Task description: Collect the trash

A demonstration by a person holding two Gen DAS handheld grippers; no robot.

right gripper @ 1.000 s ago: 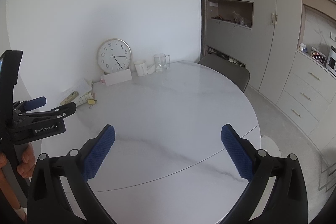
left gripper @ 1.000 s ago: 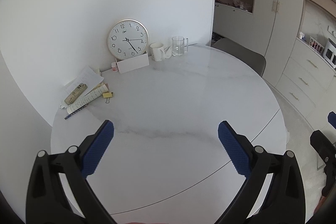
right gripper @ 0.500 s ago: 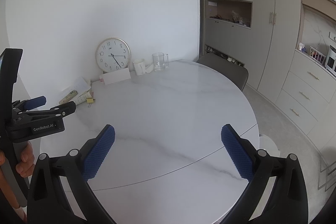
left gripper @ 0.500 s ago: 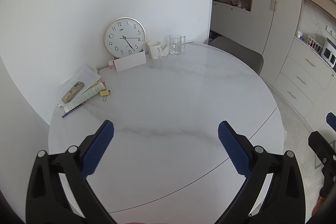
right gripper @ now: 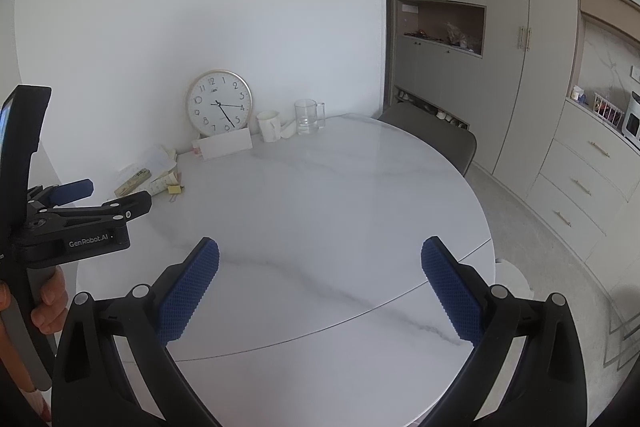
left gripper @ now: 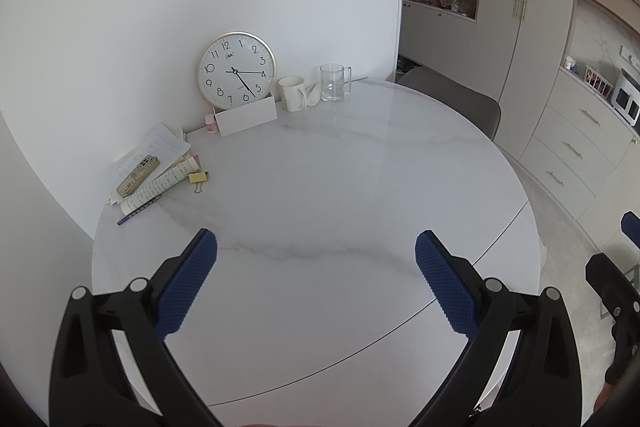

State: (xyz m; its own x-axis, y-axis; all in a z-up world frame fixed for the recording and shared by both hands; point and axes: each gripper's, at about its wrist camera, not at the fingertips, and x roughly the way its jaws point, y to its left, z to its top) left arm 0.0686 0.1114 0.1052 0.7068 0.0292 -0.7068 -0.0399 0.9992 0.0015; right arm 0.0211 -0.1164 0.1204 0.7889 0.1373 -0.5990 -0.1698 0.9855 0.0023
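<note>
A crumpled white tissue (left gripper: pixel 313 93) lies between the white mug (left gripper: pixel 293 93) and the glass mug (left gripper: pixel 333 82) at the far edge of the round marble table (left gripper: pixel 340 195); in the right wrist view the tissue (right gripper: pixel 289 131) sits in the same spot. My left gripper (left gripper: pixel 316 263) hangs open above the near part of the table, nothing between its blue pads. My right gripper (right gripper: pixel 319 267) is open too, over the near edge. The left gripper (right gripper: pixel 80 199) shows from the side at the left of the right wrist view, held by a hand (right gripper: pixel 48 303).
A wall clock (left gripper: pixel 237 75) leans on the wall behind a white card (left gripper: pixel 247 115). Papers, a phone (left gripper: pixel 138 175), a pencil and a yellow binder clip (left gripper: pixel 199 178) lie at the table's left edge. A grey chair (left gripper: pixel 460 99) stands at the far right, cabinets beyond.
Both grippers have drawn back and risen slightly, so the table and its objects look a little smaller and farther. Both stay open.
</note>
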